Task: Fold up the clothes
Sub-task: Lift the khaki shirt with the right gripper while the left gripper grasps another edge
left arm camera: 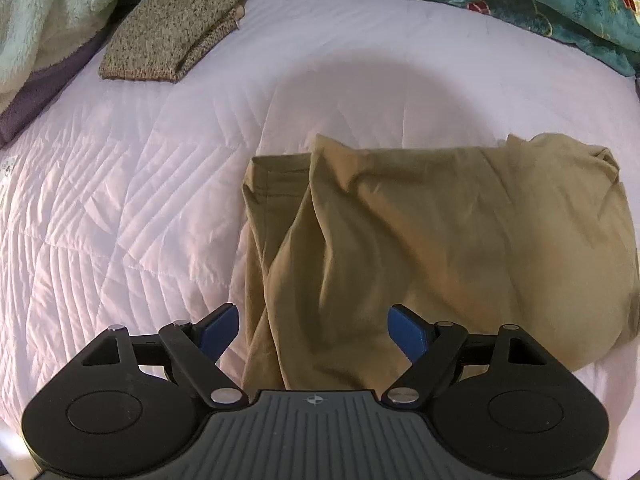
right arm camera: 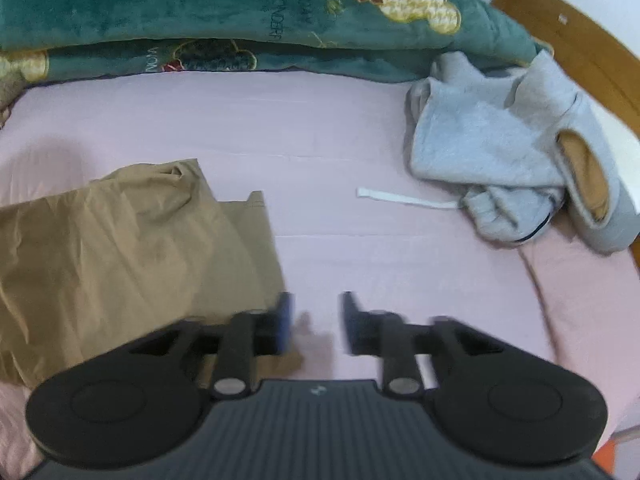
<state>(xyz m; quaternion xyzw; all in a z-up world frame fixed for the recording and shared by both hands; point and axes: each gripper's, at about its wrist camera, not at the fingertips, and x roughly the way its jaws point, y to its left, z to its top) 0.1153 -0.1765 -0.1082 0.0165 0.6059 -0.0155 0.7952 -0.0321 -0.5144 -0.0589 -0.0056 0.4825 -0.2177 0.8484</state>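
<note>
- Plainly, the tan garment (left arm camera: 440, 248) lies folded on the pink bed (left arm camera: 120, 200), likely set down so the next piece can be taken.
- Left tongs (left arm camera: 312, 330) hang spread over its near edge, pinching nothing.
- Right tongs (right arm camera: 316, 320) stand apart over bare bed, empty, the tan garment at their 9 o'clock.
- A crumpled grey garment (right arm camera: 500, 152) waits at 2 o'clock, probably next; a white strip (right arm camera: 400, 198) lies between.
- A knit piece (left arm camera: 172, 28) sits at 11 o'clock, a green blanket (right arm camera: 200, 12) at 12; neither blocks the way.
</note>
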